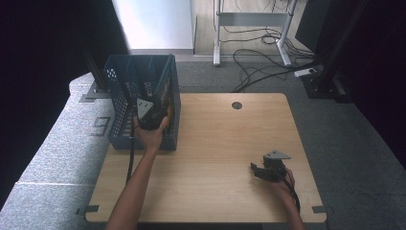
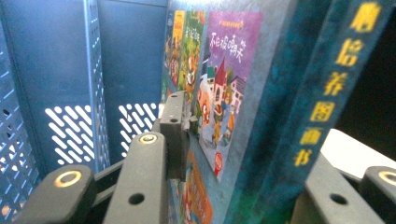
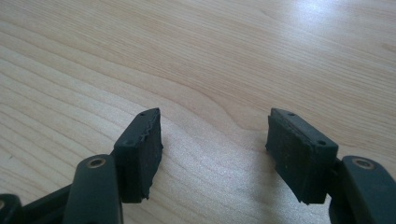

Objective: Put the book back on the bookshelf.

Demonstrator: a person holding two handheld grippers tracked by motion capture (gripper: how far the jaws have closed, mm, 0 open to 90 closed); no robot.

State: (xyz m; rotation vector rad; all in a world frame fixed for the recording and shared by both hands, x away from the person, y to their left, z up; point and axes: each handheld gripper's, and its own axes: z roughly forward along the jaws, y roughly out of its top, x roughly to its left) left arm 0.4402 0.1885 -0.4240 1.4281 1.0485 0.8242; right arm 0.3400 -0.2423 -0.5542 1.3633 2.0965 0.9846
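Blue crate (image 1: 119, 103): your left hand-held gripper (image 1: 149, 114) inside, jaws clamped on picture book (image 2: 261, 116).
Wood surface (image 1: 215, 143): your right hand-held gripper (image 3: 212, 149) rests wide open, empty.

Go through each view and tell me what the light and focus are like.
High view: dark at both sides, with a bright panel washed out at the top. Left gripper view: the book is soft and smeared at close range, while the blue crate is sharper. Right gripper view: glare whitens the table at upper right; the fingers are crisp.
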